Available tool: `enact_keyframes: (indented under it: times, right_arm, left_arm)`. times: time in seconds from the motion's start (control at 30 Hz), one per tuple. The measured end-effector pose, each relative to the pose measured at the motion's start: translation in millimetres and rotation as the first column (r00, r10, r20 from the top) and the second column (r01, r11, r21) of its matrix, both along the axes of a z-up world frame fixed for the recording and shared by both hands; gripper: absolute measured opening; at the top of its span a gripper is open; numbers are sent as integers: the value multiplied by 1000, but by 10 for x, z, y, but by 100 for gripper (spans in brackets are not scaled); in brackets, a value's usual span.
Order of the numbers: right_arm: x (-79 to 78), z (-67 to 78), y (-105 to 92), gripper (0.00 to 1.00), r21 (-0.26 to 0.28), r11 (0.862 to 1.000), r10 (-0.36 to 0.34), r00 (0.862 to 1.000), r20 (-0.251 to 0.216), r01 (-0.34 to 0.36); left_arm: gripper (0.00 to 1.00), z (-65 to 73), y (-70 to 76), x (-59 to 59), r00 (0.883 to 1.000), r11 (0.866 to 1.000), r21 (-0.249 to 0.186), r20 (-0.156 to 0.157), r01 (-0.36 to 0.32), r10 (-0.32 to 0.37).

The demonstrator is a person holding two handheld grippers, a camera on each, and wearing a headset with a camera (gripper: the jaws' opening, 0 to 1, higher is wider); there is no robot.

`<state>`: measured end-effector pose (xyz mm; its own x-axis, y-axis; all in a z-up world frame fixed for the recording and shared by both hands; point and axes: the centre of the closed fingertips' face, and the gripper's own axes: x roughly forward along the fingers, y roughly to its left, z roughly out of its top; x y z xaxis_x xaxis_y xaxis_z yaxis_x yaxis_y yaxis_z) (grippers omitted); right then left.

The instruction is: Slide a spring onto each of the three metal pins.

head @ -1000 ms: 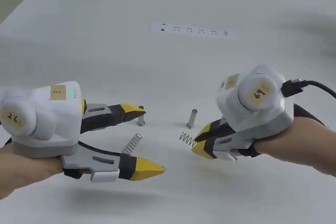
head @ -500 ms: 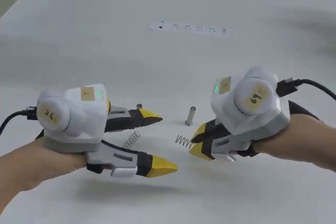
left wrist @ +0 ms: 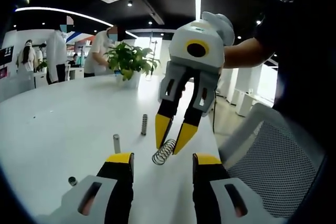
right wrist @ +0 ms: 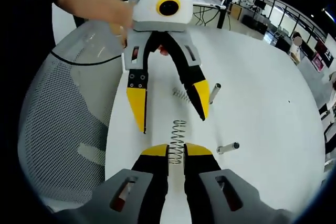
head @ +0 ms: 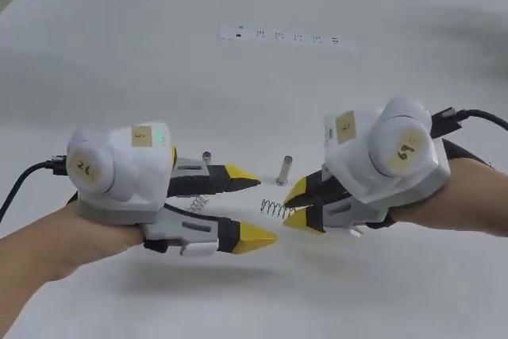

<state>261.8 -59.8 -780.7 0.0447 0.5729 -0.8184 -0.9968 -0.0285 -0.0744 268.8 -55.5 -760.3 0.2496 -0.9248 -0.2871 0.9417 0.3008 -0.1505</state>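
Note:
My right gripper [head: 292,206] [right wrist: 177,150] is shut on one end of a spring [head: 274,209] [right wrist: 178,136], which sticks out level toward the left gripper. My left gripper [head: 267,209] [left wrist: 164,158] is open, its yellow tips close to the spring's free end [left wrist: 164,151] without touching it. A bare metal pin [head: 284,171] [right wrist: 228,147] stands just behind the spring. A second pin [head: 206,156] [right wrist: 214,93] stands behind the left gripper. Another spring [head: 198,202] [right wrist: 180,94] lies on the table, partly hidden by the left jaws. In the left gripper view a ribbed upright piece [left wrist: 144,124] stands farther back.
The white table [head: 159,77] runs wide on all sides. A white power strip [head: 282,36] lies at the far side. A mesh chair [right wrist: 68,103] sits off the table edge. People and a potted plant [left wrist: 128,61] are far behind.
My left gripper has moved right, toward the right gripper, so its open tips now reach the spring's free end. The right gripper still holds the spring and has barely moved.

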Motion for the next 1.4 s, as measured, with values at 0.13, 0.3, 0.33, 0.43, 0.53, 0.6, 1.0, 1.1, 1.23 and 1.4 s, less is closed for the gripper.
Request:
enact_keyframes:
  times: [0.13, 0.3, 0.33, 0.43, 0.53, 0.6, 1.0, 1.1, 1.23, 1.4]
  right_arm:
    - [-52, 47, 30, 8, -2, 998, 56, 998, 17, -56]
    - [-44, 79, 36, 8, -7, 997, 79, 996, 38, -79]
    - [-50, 86, 37, 8, -6, 996, 90, 995, 43, -90]
    - [-42, 111, 42, 8, 1, 996, 92, 994, 51, -93]
    - [-49, 132, 53, 8, 6, 994, 106, 993, 60, -107]
    - [-54, 140, 54, 8, 1, 993, 119, 990, 71, -119]
    - [-89, 205, 73, 8, 2, 987, 160, 983, 93, -161]
    - [-94, 208, 74, 8, 3, 986, 164, 982, 93, -165]
    - [-91, 215, 77, 8, 7, 986, 164, 982, 95, -165]
    - [-99, 224, 74, 8, 10, 986, 167, 981, 98, -169]
  left_arm:
    - [30, 27, -16, -1, 1000, 1000, -10, 8, 9, -8]
    - [24, 57, -16, -9, 1000, 1000, -19, 17, 14, -14]
    - [21, 69, -19, -14, 1000, 1000, -26, 15, 15, -15]
    - [17, 82, -19, -26, 1000, 999, -28, 24, 20, -20]
    - [15, 79, -22, -40, 999, 999, -26, 27, 25, -25]
    - [13, 85, -27, -48, 999, 999, -31, 23, 28, -27]
    - [7, 128, -56, -90, 999, 998, -40, 35, 38, -36]
    - [4, 141, -50, -84, 999, 999, -40, 42, 34, -32]
    - [4, 162, -47, -79, 998, 998, -45, 46, 33, -31]
    - [3, 177, -49, -93, 998, 998, -49, 48, 36, -34]
